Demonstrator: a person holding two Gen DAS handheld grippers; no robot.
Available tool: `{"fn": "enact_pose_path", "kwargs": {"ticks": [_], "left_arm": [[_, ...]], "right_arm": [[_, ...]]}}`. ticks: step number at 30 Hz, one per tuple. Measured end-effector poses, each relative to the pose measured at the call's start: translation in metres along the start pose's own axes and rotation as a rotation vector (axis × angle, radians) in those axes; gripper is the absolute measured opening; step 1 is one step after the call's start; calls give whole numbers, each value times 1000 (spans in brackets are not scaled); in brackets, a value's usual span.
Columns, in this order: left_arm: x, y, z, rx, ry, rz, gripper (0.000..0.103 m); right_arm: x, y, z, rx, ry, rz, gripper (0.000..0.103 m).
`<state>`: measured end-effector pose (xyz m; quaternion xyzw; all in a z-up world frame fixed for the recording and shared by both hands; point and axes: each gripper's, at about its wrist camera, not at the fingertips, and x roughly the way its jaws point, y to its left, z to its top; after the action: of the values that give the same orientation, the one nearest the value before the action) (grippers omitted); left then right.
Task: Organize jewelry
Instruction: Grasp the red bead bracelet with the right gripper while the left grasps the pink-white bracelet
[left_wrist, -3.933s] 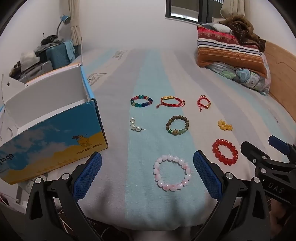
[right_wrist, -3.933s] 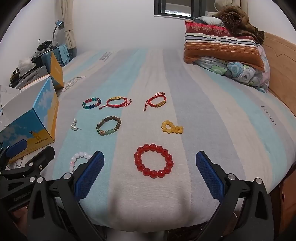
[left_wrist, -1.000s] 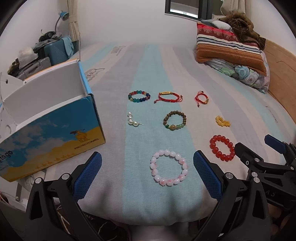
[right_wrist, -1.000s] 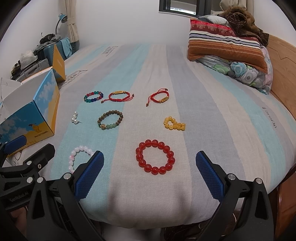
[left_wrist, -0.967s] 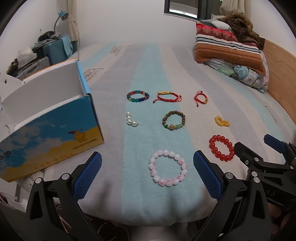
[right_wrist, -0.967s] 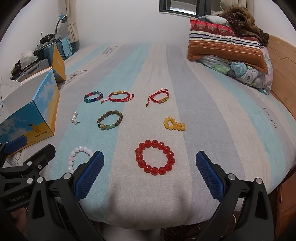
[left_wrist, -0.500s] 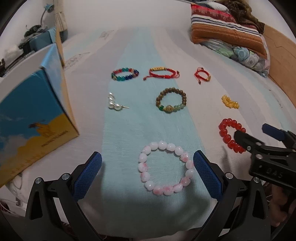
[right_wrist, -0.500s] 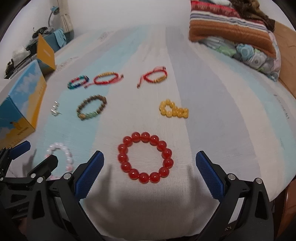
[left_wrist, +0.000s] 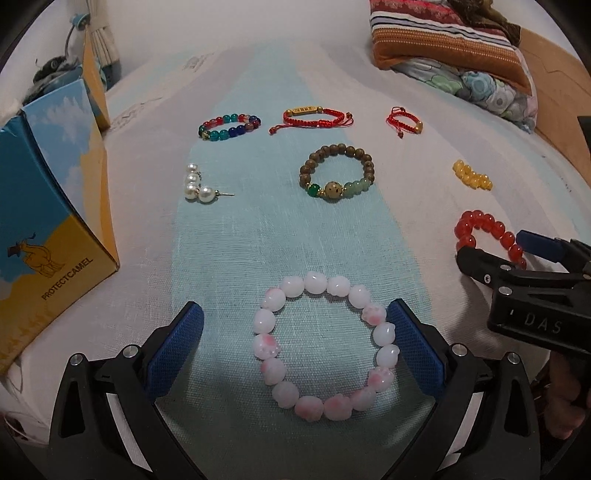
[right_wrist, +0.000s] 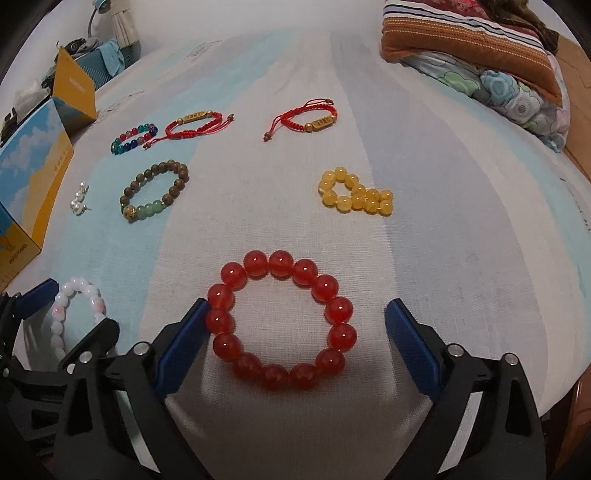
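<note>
Left gripper (left_wrist: 295, 349) wide open around pink bracelet (left_wrist: 325, 350); right gripper (right_wrist: 295, 345) wide open around red bracelet (right_wrist: 280, 319).

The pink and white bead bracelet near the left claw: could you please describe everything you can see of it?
The pink and white bead bracelet is a closed ring of glossy, rounded beads, some plain white, others blotched pink like paw prints. It lies flat on the striped bedsheet, between the open fingers of the left claw. Its right side lies against or very near the right blue pad; the left pad stands clear of it.
</note>
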<state>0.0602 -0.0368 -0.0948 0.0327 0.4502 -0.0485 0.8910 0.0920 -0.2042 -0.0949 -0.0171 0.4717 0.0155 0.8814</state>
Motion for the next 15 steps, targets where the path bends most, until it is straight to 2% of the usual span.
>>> {"fn": "enact_pose_path", "kwargs": {"ticks": [6, 9, 11, 15], "left_arm": [[-1, 2, -1, -7, -2, 0, 93], [-5, 2, -2, -10, -4, -1, 82], [-6, 3, -2, -17, -5, 1, 71], [-8, 6, -1, -19, -7, 6, 58]], "right_arm": [[-4, 4, -2, -20, -1, 17, 66], [-6, 6, -2, -29, -2, 17, 56], [-7, 7, -2, -33, -3, 18, 47], [-9, 8, -2, -41, -3, 29, 38]]}}
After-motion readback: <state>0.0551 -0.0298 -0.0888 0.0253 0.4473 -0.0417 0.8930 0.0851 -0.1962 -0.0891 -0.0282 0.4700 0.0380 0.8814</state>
